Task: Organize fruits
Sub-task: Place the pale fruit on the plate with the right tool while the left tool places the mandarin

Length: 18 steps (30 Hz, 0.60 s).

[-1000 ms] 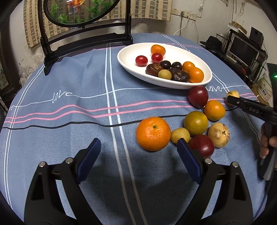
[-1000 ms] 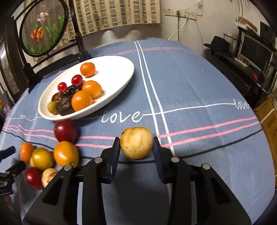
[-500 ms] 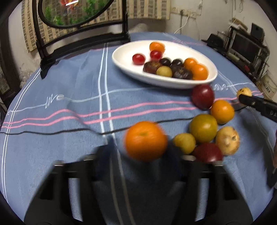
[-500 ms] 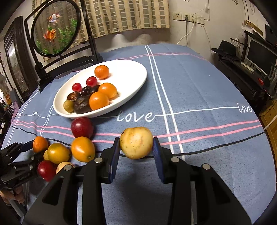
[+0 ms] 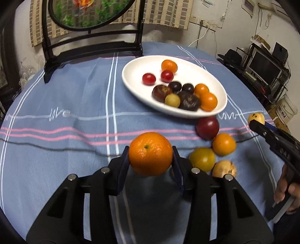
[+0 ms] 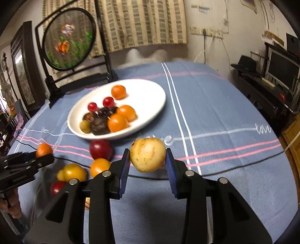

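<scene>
My left gripper is shut on a large orange and holds it above the blue tablecloth. My right gripper is shut on a pale yellow fruit, also lifted; it shows in the left wrist view at the right. A white oval plate holds several small fruits beyond both grippers; it also shows in the right wrist view. Loose fruits lie near the plate: a dark red plum, a small orange, a yellow-green fruit and a tan fruit.
A black stand with a round painted screen stands at the table's far edge. The round table has a blue striped cloth. Shelves with a monitor stand off the table to the right.
My left gripper closed on the large orange and lifted it off the cloth. My right gripper keeps the yellow fruit and has risen and moved toward the plate.
</scene>
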Tool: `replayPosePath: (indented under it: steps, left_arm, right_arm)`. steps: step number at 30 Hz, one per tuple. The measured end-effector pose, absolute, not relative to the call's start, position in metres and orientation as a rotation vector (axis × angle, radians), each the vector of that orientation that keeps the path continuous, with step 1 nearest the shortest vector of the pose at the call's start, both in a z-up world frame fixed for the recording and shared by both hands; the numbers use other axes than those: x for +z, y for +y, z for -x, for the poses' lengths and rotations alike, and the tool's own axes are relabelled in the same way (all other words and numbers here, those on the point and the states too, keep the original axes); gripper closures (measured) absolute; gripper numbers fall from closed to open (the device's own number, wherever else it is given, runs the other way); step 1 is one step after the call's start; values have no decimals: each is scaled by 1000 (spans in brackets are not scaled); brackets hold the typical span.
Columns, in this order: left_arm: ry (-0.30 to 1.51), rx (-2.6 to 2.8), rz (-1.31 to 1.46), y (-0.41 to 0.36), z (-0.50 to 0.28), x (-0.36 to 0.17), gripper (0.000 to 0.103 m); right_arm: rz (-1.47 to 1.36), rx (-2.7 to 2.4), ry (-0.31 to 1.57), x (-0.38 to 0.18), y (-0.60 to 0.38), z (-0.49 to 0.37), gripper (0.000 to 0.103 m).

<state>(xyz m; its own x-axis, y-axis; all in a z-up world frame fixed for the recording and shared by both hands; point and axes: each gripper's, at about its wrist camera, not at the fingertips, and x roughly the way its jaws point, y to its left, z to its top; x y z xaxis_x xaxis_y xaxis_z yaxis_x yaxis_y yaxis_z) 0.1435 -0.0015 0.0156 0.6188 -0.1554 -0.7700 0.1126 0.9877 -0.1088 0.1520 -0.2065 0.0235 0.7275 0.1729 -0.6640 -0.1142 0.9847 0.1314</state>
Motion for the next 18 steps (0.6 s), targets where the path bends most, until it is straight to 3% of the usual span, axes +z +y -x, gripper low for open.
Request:
replayPosePath:
  steps: [9,18]
  left_arm:
    - [845,-139,44,-19,-199,45,59]
    - [870,-118,45,-25,-230,35,59]
  right_arm:
    - [3,210,643,53,-177,-176,65]
    - [3,250,649,44,-148,-208,65]
